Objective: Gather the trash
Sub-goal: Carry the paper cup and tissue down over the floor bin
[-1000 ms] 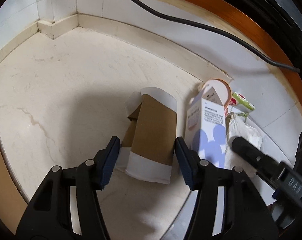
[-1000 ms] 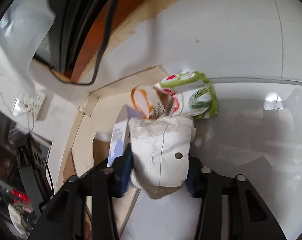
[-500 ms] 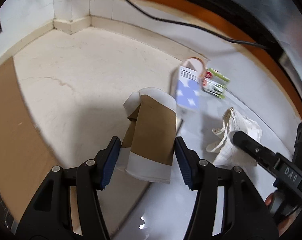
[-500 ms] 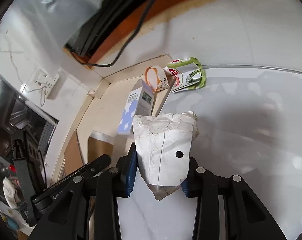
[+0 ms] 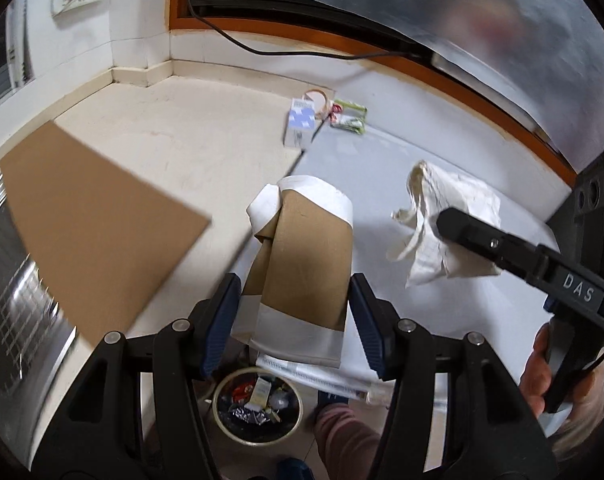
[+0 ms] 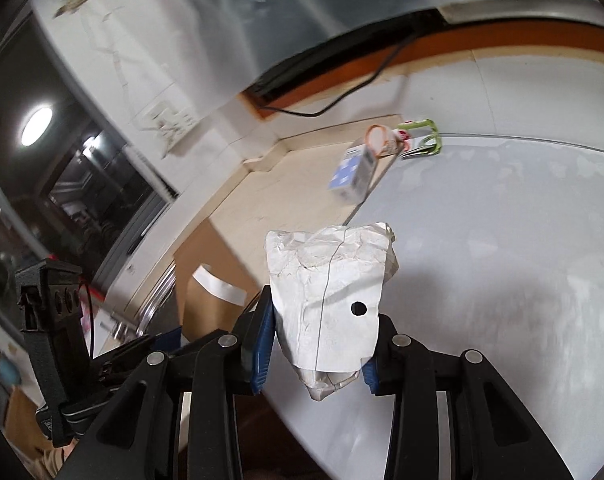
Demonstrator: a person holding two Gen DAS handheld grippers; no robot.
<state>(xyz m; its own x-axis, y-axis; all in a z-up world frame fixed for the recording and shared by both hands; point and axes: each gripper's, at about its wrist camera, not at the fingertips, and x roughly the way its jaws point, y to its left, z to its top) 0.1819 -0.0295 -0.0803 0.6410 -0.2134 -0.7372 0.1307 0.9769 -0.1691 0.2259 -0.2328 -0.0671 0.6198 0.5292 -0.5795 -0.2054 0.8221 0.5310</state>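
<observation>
My left gripper [image 5: 296,304] is shut on a flattened brown paper cup [image 5: 306,248] with white bands, held over the edge of the white table [image 5: 382,160]. Straight below it a round trash bin [image 5: 258,408] holds several scraps. My right gripper [image 6: 318,344] is shut on a crumpled white paper [image 6: 326,280] with a punched hole. That paper [image 5: 442,216] also shows in the left wrist view, to the right of the cup. A blue-and-white carton [image 5: 300,122], an orange-rimmed cup [image 5: 318,100] and a green wrapper [image 5: 348,116] lie far back by the wall.
A brown cardboard sheet [image 5: 90,216] lies on the beige counter at the left. A black cable [image 5: 282,50] runs along the orange window frame. A hand [image 5: 538,368] grips the right tool, and a pink sleeve [image 5: 342,420] shows beside the bin.
Both grippers have drawn back and up from the pile by the wall, each keeping its load. The carton and wrapper now look small and far, and the bin has come into view.
</observation>
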